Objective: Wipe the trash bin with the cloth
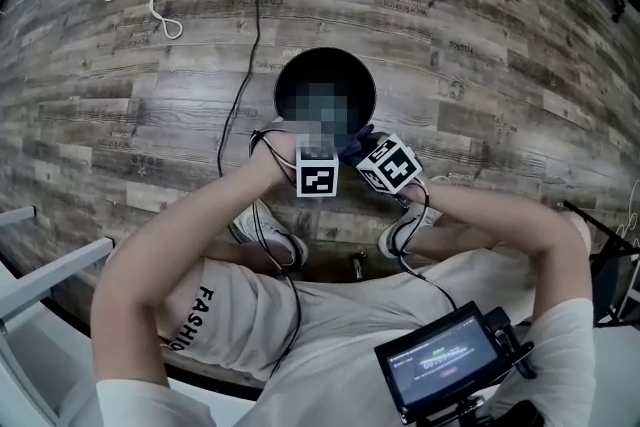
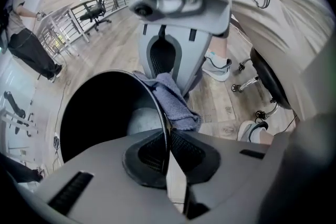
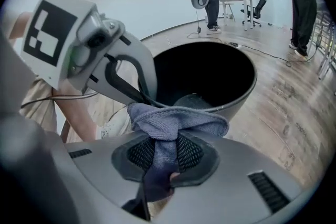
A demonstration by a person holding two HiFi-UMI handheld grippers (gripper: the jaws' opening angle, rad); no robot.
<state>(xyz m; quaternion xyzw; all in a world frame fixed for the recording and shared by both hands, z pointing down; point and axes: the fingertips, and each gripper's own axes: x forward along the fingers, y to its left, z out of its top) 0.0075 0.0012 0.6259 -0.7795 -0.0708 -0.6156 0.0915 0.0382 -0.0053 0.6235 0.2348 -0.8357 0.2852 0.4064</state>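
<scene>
Gripping the thin near rim of the trash bin (image 2: 105, 113), the left hand-held gripper (image 2: 168, 149) has its jaws pressed together on the rim's edge, one pad inside the bin and one outside. The bin is round, black inside, and stands upright on the wood-plank floor (image 1: 480, 35), just beyond the person's shoes (image 1: 270, 237).

The right hand-held gripper (image 3: 165, 152) is clamped on the cloth (image 3: 176, 120): a bunched neck of blue-grey fabric runs between the two pads and spreads out past the fingertips. The spread part lies on the bin's near rim, draped partly over its outer side.

In the left gripper view the cloth sits on the rim directly past that gripper's jaws, with the right hand-held gripper beyond it. In the right gripper view the left hand-held gripper meets the rim just left of the cloth. The two stand close together on the near side of the bin.

Cables (image 1: 240, 85) trail across the floor to the far left
</scene>
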